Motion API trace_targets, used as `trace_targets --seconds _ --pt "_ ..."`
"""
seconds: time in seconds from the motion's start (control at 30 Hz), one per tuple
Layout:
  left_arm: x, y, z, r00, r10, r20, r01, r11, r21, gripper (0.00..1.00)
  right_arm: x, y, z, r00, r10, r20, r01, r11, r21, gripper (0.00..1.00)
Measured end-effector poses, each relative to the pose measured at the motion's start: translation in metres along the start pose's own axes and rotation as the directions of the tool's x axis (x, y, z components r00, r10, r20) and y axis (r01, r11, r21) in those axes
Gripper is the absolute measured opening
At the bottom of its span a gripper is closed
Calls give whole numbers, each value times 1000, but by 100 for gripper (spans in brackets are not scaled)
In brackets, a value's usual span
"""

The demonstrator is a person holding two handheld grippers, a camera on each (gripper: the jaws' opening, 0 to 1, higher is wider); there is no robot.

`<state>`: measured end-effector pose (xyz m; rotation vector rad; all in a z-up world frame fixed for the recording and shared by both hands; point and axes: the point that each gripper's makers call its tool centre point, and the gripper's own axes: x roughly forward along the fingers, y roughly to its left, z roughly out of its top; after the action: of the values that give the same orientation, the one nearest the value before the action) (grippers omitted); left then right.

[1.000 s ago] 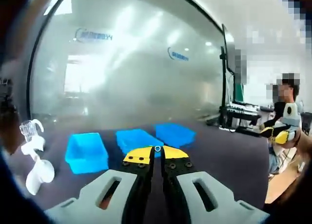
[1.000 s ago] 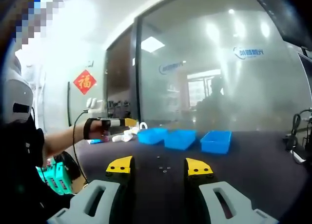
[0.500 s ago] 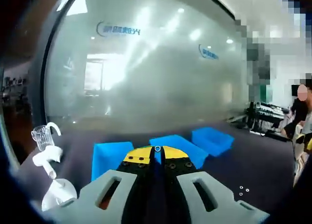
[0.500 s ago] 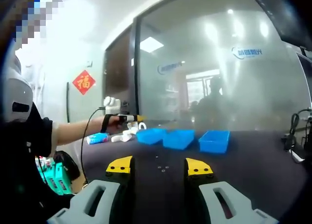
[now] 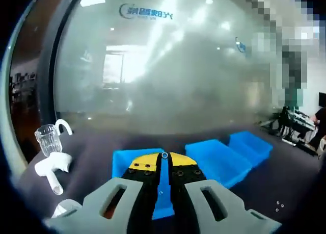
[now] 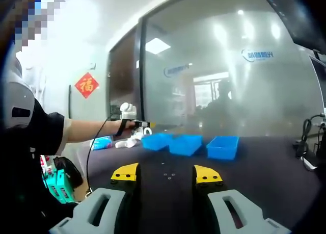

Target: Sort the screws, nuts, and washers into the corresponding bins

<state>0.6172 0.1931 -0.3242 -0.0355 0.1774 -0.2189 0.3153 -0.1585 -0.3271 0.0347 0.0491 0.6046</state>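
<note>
Left gripper view | left tongs [image 5: 164,165] clenched on a small ring-shaped part, having advanced over nearest bin [image 5: 133,163] | right tongs [image 6: 167,174] released, idling | loose hardware [image 6: 168,175] waiting mid-worktop [image 6: 265,167] | drop seemingly imminent

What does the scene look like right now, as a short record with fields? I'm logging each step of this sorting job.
surface: dark table
bins: three blue bins in a row, seen across the table in the right gripper view
loose parts: small metal parts on the table ahead of the right gripper
left gripper: shut, pinching a small ring at its tips, over the nearest bin
right gripper: open, holding nothing
beside bins: white fittings
</note>
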Motion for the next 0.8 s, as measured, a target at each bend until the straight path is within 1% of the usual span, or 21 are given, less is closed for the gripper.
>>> trace_targets --seconds 0.07,0.13,0.23,0.67,0.73,0.8 --pt "2 2 -2 1000 0 -7 0 1000 7 6 0 0 1 1000 -1 3 1 1000 1 36" --pt "3 4 -5 1000 6 -9 -6 1000 -22 6 0 0 0 1000 -2 2 2 1000 1 36" --pt "3 3 -7 1000 9 -17 -9 1000 -6 6 1 0 -1 1000 -1 -2 1 1000 2 36" --pt "-1 3 -5 1000 21 -1 -21 1000 17 6 1 2 0 1000 3 -1 -3 1000 1 36" --pt "-2 2 -5 1000 20 4 -20 999 33 9 0 3 0 1000 4 0 -4 1000 2 36" --pt "-3 3 -6 1000 30 1 -30 998 53 17 0 3 1 1000 4 0 -4 1000 3 36"
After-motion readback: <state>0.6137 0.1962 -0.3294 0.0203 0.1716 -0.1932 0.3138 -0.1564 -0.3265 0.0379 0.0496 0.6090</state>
